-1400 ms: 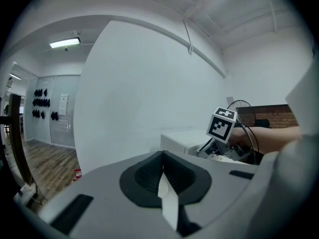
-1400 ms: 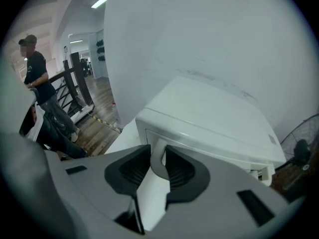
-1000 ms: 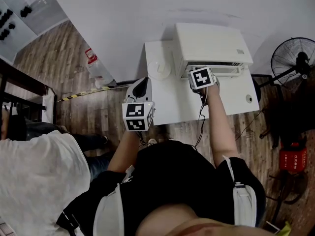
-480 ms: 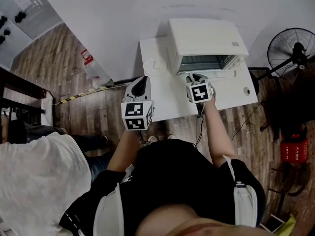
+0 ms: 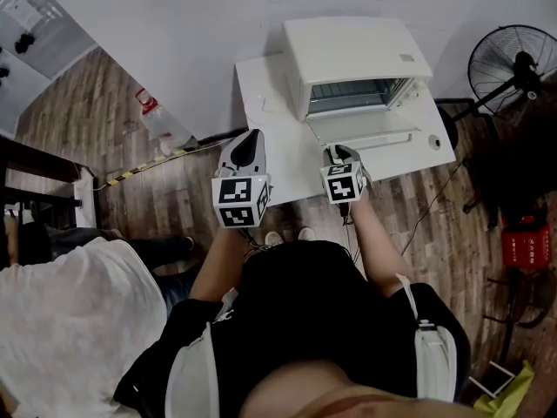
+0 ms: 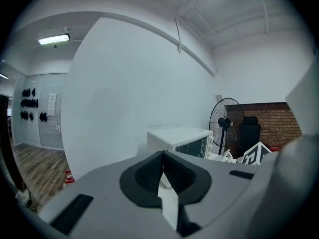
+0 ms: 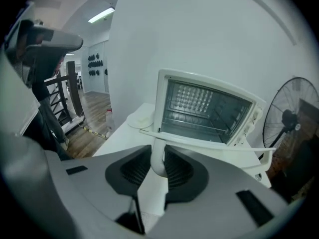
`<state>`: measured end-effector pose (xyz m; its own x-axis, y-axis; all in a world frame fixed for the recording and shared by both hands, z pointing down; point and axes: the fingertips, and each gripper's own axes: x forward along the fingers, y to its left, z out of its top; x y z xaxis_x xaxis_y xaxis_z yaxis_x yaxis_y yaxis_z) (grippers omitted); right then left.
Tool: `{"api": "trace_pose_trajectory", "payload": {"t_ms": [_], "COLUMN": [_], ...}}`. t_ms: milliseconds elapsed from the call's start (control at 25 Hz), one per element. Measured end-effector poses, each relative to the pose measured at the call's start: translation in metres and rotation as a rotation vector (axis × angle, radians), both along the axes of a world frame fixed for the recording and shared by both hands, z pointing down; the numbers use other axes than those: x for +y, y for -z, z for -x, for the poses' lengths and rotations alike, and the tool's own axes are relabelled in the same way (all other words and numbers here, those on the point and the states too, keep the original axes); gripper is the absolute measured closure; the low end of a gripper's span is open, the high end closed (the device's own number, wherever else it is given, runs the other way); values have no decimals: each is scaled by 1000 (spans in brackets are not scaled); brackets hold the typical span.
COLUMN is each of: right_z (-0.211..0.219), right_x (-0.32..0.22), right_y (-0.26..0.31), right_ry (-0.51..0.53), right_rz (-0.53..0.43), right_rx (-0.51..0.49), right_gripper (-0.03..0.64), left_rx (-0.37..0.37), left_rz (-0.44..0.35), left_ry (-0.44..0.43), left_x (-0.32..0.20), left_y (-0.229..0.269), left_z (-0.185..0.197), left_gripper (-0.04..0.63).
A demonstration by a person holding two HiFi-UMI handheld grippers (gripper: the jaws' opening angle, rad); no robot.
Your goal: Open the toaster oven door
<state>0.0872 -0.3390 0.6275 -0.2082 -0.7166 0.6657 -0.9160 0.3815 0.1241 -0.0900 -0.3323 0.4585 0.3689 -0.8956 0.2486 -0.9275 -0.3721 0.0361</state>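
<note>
Facing the person, the toaster oven [image 5: 357,50] sat at the back of the white table [image 5: 270,111], its long side running left to right and its door [image 5: 365,124] dropped nearly flat toward the person. The right gripper [image 7: 157,166] was closing its jaws on the left end of the door's handle [image 7: 157,151], both pads against it, while the left gripper [image 6: 162,171], held off to the left, had its jaws together on nothing. A small label [image 5: 406,57] on the oven's top was too small to read.

oven door [image 5: 361,129] lowered, cavity [image 5: 357,97] unobstructed
</note>
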Motion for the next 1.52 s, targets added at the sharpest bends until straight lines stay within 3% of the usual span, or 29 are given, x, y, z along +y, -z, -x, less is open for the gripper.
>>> {"api": "trace_pose_trajectory", "payload": {"t_ms": [760,960,1320,1520], "right_z": [-8,-11,-10,-10], "right_x": [43,45,48,47], "right_y": [-84,-96,-139,-139], "right_ry": [-42,-19,-64,-64], "right_rz": [-10,-127,-115,-155], "right_rx": [-7,-89,-169,-173], "right_gripper": [529,529,523,522], "left_rx": [-50,-58,-67,-66], "left_rz": [32,38,37,37], "left_ry": [-45,-37,-44,-30], "left_x": [3,-2,-3,-3], "left_y": [-13,-15,-14,-14], "left_z": [-19,-16,-16,-7], "left_gripper": [582,583,582,583]}}
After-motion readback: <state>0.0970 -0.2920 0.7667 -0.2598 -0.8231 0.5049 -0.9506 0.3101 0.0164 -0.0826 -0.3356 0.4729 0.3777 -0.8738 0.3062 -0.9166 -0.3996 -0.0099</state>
